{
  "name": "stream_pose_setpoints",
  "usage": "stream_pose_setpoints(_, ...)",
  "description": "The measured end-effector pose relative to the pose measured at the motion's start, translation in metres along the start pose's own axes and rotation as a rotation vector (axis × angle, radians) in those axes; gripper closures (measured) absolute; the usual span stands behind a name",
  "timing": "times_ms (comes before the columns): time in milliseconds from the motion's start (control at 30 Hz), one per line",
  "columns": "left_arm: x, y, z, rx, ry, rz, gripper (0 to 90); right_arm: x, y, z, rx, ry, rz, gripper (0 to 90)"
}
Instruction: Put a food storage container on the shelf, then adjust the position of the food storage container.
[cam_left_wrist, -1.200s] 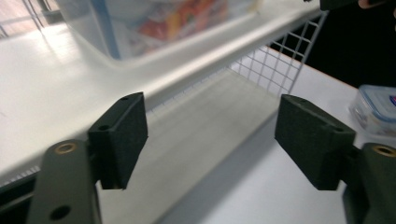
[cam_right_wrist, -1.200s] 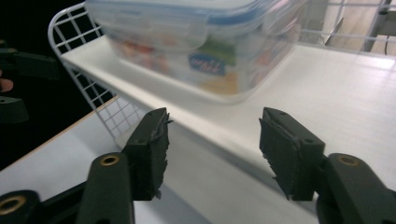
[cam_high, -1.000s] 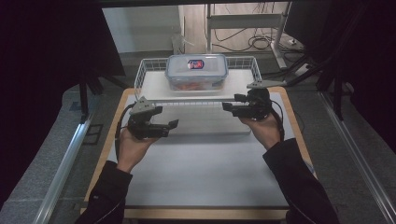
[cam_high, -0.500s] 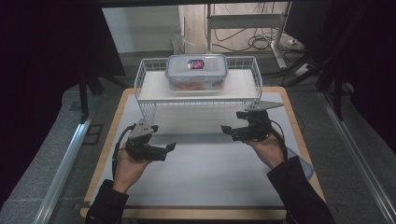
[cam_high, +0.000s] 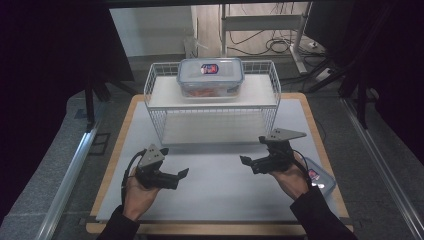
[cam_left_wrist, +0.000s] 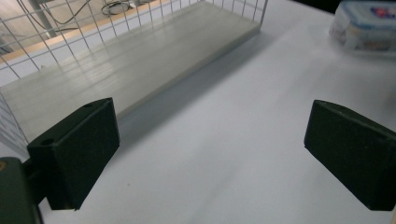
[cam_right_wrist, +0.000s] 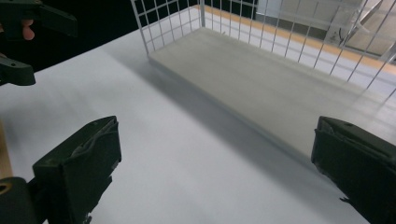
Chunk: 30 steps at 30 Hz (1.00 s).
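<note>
A white wire rack (cam_high: 212, 107) stands at the back of the table, with a clear lidded food container (cam_high: 210, 76) on its top shelf. My left gripper (cam_high: 181, 174) is open above the white mat in front of the rack's left end, nothing between its jaws. My right gripper (cam_high: 246, 161) is open in front of the rack's right end, also with nothing in it. In the left gripper view the left gripper (cam_left_wrist: 210, 154) faces the rack's lower board (cam_left_wrist: 130, 60) and a second container (cam_left_wrist: 369, 25) farther off. From the right gripper (cam_right_wrist: 215, 172), its own view reaches the lower board (cam_right_wrist: 280, 88) and the left gripper (cam_right_wrist: 28, 28).
The second lidded container (cam_high: 318, 177) lies on the mat at the right edge, partly behind my right hand. The white mat (cam_high: 215, 185) covers a wood-edged table. The rack's lower shelf holds nothing. Cables and a metal frame lie on the floor beyond the table.
Both hands have drawn back from the rack toward the table's near edge. The container stays on the top shelf, and both grippers stay open.
</note>
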<state>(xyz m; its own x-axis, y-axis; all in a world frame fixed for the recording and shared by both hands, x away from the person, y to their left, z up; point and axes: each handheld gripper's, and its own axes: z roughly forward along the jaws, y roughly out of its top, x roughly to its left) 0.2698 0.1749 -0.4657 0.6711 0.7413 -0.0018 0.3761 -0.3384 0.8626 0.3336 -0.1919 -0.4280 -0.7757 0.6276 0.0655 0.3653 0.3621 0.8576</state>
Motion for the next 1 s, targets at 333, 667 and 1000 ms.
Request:
stream_pose_setpoints(333, -0.024, -0.034, 0.006, 0.100, 0.057, 0.103, 1.6, 0.014, -0.044, -0.006, 0.031, 0.015, 0.018, 3.1)
stream_pose_setpoints(667, -0.022, -0.045, 0.004, 0.094, 0.049, 0.035, 1.0, 0.018, -0.069, -0.002, 0.113, -0.007, 0.016, 3.2)
stream_pose_setpoints(1000, -0.019, -0.046, 0.002, 0.085, 0.058, 0.023, 1.1, 0.010, -0.066, -0.006, 0.163, -0.060, 0.050, 11.4)
